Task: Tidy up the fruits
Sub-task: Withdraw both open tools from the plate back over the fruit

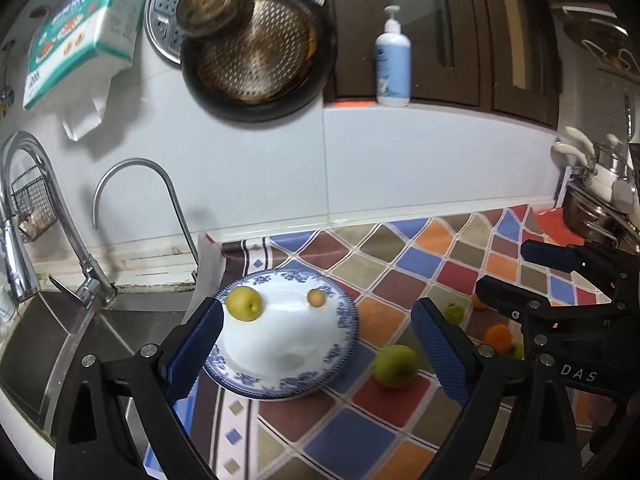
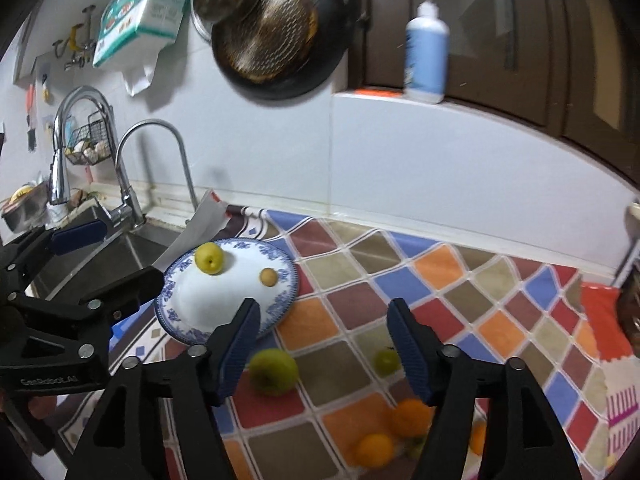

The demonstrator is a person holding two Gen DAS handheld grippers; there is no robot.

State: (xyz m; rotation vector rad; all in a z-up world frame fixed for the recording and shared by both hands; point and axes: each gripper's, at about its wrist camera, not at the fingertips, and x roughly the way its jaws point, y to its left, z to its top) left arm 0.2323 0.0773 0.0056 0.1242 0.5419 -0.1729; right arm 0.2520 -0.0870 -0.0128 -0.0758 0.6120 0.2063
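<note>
A blue-and-white plate (image 1: 347,314) (image 2: 289,280) lies on the checked cloth beside the sink. On it rest a yellow-green apple (image 1: 244,303) (image 2: 209,258) and a small yellowish fruit (image 1: 316,297) (image 2: 268,277). A larger green apple (image 1: 396,366) (image 2: 274,372), a small green fruit (image 1: 455,314) (image 2: 386,361) and oranges (image 1: 498,338) (image 2: 412,416) sit on the cloth to the plate's right. My left gripper (image 1: 318,306) hovers open above the plate with nothing between its blue pads. My right gripper (image 2: 322,306) is open and empty over the loose fruit.
A steel sink (image 1: 60,340) with two curved faucets (image 1: 132,200) lies left of the plate. Pans (image 1: 256,56) hang on the tiled wall, and a pump bottle (image 1: 393,60) stands on the ledge. Pots (image 1: 596,216) crowd the far right of the patterned cloth (image 2: 440,280).
</note>
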